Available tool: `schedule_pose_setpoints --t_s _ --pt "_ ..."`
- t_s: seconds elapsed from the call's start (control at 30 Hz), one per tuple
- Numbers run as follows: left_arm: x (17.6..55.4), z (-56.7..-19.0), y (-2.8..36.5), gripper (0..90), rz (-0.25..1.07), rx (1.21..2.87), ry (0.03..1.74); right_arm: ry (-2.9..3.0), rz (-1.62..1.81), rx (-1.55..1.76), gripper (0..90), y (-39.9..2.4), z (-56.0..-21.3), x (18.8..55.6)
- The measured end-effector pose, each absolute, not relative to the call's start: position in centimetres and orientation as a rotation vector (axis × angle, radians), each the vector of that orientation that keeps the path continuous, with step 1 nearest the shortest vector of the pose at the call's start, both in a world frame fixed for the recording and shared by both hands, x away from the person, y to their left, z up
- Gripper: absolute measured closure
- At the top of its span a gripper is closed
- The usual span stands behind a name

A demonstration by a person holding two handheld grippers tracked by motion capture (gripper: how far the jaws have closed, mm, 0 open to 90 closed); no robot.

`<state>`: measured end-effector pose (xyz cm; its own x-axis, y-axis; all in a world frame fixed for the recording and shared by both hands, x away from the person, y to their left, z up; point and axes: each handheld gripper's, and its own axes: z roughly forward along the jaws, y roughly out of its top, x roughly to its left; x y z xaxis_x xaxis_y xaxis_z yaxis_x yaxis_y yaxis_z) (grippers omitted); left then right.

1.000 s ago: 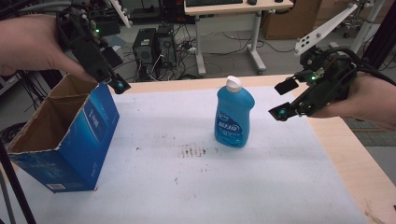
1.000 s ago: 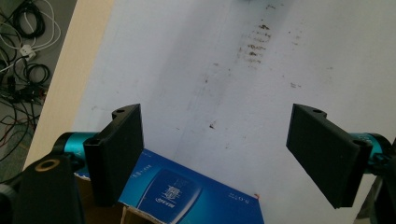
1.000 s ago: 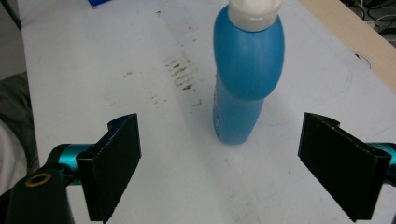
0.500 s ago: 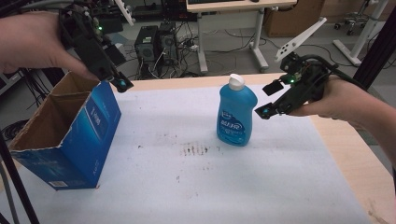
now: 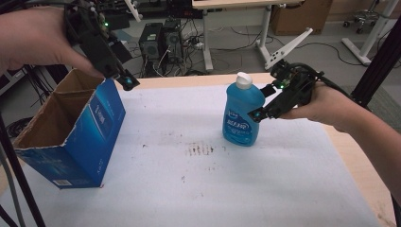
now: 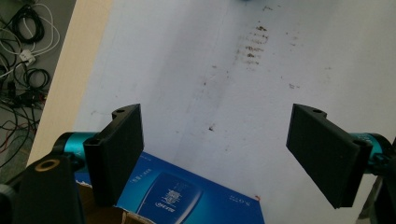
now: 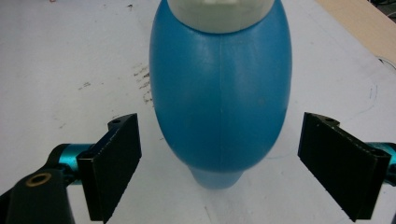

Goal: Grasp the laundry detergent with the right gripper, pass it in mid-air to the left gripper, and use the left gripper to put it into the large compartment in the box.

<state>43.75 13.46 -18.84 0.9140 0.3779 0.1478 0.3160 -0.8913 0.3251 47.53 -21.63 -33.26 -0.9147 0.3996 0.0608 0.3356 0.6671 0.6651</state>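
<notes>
Since a second ago my right claw (image 5: 263, 104) has closed in on the blue bottle (image 5: 242, 116), jaws spread wide either side of it, not touching. Bottle stands upright mid-worktop (image 5: 198, 189). My left claw (image 5: 124, 80) hangs open over the blue box (image 5: 75, 132).

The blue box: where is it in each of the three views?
High view: blue box at left, open top, beneath the left gripper.
Left gripper view: its printed face at the bottom edge.
Right gripper view: not in it.
Shared landmark: brown stains on the white sheet.
</notes>
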Motion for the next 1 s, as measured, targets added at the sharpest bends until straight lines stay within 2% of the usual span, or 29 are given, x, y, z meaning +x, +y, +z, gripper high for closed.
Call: schedule_pose_setpoints --t_s 0.3,0.37,0.67,0.77,1.0 --pt "43.8 -18.8 13.5 19.1 0.296 2.781 0.522 2.787 1.077 0.589 12.7 -20.4 -34.2 47.8" --pt "43.7 -18.8 13.5 19.0 0.298 2.780 0.523 2.790 1.092 0.572 17.7 -20.2 -34.4 47.9" --pt "43.7 -18.8 13.5 19.1 0.299 2.779 0.520 2.783 1.077 0.589 18.0 -19.5 -34.9 48.1" --pt "43.7 -18.8 13.6 19.1 0.300 2.780 0.522 2.780 1.081 0.568 24.0 -19.4 -34.9 48.1" --pt "43.6 -18.8 13.6 19.1 0.299 2.784 0.521 2.784 1.064 0.571 25.0 -19.5 -34.9 48.1"
